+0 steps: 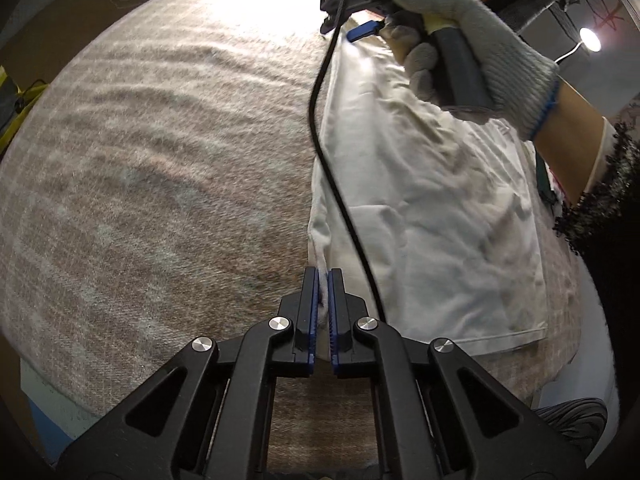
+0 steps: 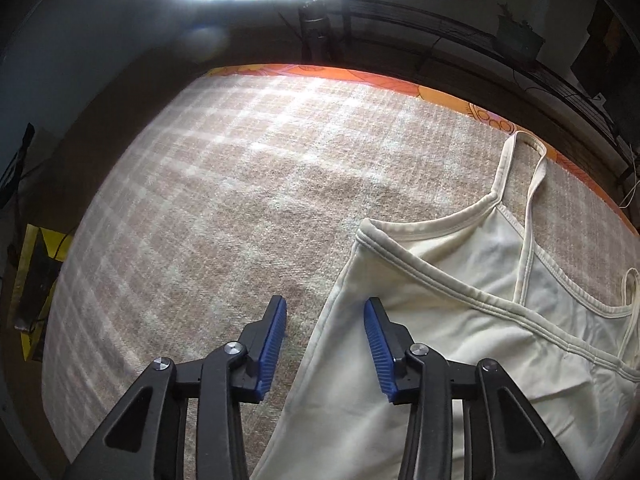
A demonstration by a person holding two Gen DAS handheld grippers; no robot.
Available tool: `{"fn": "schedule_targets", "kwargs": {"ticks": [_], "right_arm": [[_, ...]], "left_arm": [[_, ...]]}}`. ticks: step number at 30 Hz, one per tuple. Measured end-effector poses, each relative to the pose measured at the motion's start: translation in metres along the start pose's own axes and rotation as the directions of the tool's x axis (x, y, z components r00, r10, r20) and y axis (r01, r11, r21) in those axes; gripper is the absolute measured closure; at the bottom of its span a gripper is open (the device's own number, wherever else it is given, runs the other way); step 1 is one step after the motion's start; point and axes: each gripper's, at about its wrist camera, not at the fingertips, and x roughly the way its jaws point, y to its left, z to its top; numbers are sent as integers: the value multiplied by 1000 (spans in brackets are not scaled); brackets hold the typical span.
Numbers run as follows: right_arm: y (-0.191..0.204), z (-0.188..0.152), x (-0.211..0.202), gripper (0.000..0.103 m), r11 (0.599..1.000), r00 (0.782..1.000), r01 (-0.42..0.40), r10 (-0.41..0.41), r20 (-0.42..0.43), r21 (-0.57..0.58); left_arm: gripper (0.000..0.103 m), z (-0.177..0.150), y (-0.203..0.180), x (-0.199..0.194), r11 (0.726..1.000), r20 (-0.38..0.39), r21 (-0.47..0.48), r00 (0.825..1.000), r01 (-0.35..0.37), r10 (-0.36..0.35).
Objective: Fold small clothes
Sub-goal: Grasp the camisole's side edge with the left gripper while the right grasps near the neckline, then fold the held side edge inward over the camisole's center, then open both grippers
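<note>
Left gripper (image 1: 323,280): your jaws are clamped on the white camisole (image 1: 432,216) edge, lower centre.
Right gripper (image 2: 325,312): your jaws stand apart over the camisole's left edge on the plaid blanket (image 2: 240,184).

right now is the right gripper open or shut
Open. In the right wrist view the right gripper has its blue pads wide apart over the edge of the cream camisole, gripping nothing.

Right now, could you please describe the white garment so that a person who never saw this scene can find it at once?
A beige checked blanket covers the whole work surface. On its right part lies the cream camisole, with one side folded over. It is the only clothing there, plain and pale with thin shoulder straps; the left gripper pinches its edge, while the right gripper hangs open over it.
</note>
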Motion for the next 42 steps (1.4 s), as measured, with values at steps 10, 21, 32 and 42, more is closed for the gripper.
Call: {"fn": "schedule_targets", "kwargs": {"ticks": [10, 21, 32, 42], "right_arm": [[-29, 0, -22, 103, 999, 998, -17, 15, 56, 29], [-100, -28, -72, 103, 988, 983, -106, 87, 163, 108], [-146, -57, -61, 103, 988, 992, -14, -5, 124, 154], [-153, -61, -40, 97, 987, 994, -2, -16, 108, 163]], "left_arm": [[101, -2, -25, -14, 995, 38, 92, 999, 33, -36], [101, -14, -80, -19, 967, 32, 231, 992, 107, -118], [101, -27, -123, 12, 951, -56, 277, 990, 137, -126], [85, -32, -129, 36, 948, -163, 268, 978, 169, -128]]}}
